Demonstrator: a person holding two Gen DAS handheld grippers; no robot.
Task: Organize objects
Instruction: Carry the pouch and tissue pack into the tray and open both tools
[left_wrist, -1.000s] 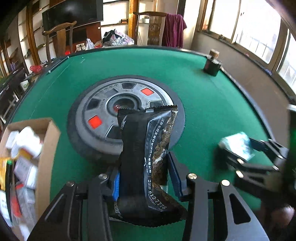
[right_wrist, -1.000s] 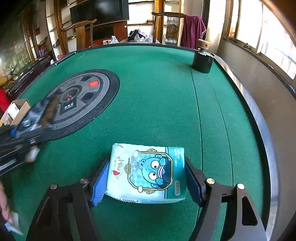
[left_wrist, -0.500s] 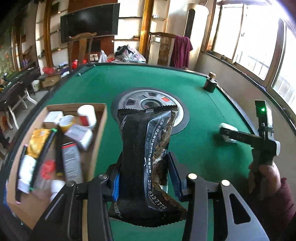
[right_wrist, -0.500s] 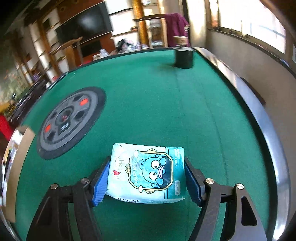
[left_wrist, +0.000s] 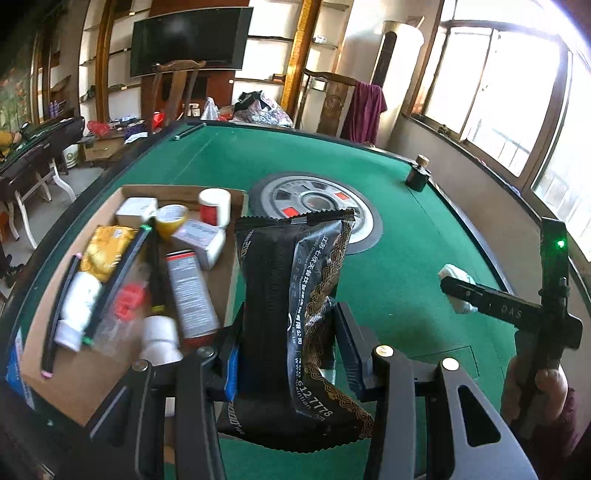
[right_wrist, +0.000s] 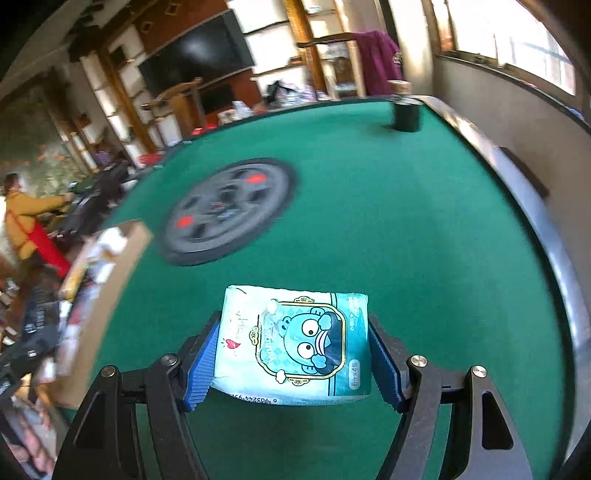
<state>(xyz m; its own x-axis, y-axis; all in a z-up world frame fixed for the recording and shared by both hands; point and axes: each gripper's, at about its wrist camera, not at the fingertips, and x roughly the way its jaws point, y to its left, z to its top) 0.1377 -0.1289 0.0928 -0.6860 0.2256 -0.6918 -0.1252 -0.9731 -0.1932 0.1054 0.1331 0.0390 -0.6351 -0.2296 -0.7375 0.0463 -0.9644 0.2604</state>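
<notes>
My left gripper (left_wrist: 286, 354) is shut on a black snack packet with gold pattern (left_wrist: 295, 295), held above the green felt just right of a cardboard box (left_wrist: 229, 273). The box holds several bottles, tubes and small cartons. My right gripper (right_wrist: 293, 358) is shut on a pale blue tissue pack with a blue cartoon face (right_wrist: 295, 343), lifted over the green table. In the left wrist view the right gripper (left_wrist: 458, 291) shows at the right edge with the white pack end (left_wrist: 452, 275) between its jaws, a hand (left_wrist: 535, 391) holding its handle. The box (right_wrist: 110, 273) appears blurred at the left of the right wrist view.
A round grey centre panel with red squares (left_wrist: 314, 206) sits mid-table. A dark jar with a cork lid (left_wrist: 417, 175) stands at the far right corner by the raised table rim (right_wrist: 546, 236). Chairs, shelves and a TV lie beyond; a person in yellow (right_wrist: 26, 218) is far left.
Both hands rose and swung left toward the box, which now shows fully beside the black packet. The right gripper view turned so the box edge came into sight. Both grips held.
</notes>
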